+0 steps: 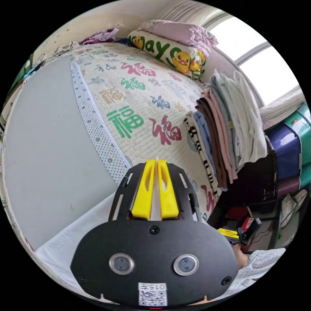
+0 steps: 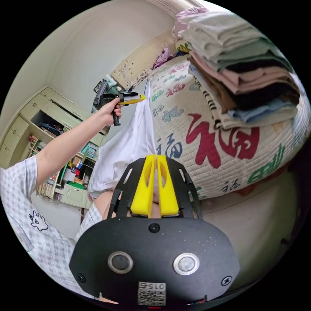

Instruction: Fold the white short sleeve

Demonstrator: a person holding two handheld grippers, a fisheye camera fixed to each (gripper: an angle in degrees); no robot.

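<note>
Both tools are up in the air and the white shirt (image 2: pixel 129 145) hangs between them, off the bed (image 2: pixel 226 171) and in front of the person. The left tool (image 2: pixel 137 97), seen from the right gripper view at the end of an outstretched arm, pinches one top corner of the cloth between its yellow jaws. The right tool (image 2: pixel 155 158) has its jaws pressed together on a thin white edge — the other top corner, by the look of it. In the left gripper view the left tool's jaws stand just as tight, a sliver of white fabric (image 1: pixel 156 160) poking out at the tips and more shirt spreading below.

The cloth looks light and limp — it drapes in soft folds and sags between the grips, so it will swing and crumple rather than keep a shape. Hems and shoulder seams should be the firmest places to hold; a pinch of single-layer cloth could slip. A stack of folded clothes (image 2: pixel 239 74) sits on the bed, near its edge.
</note>
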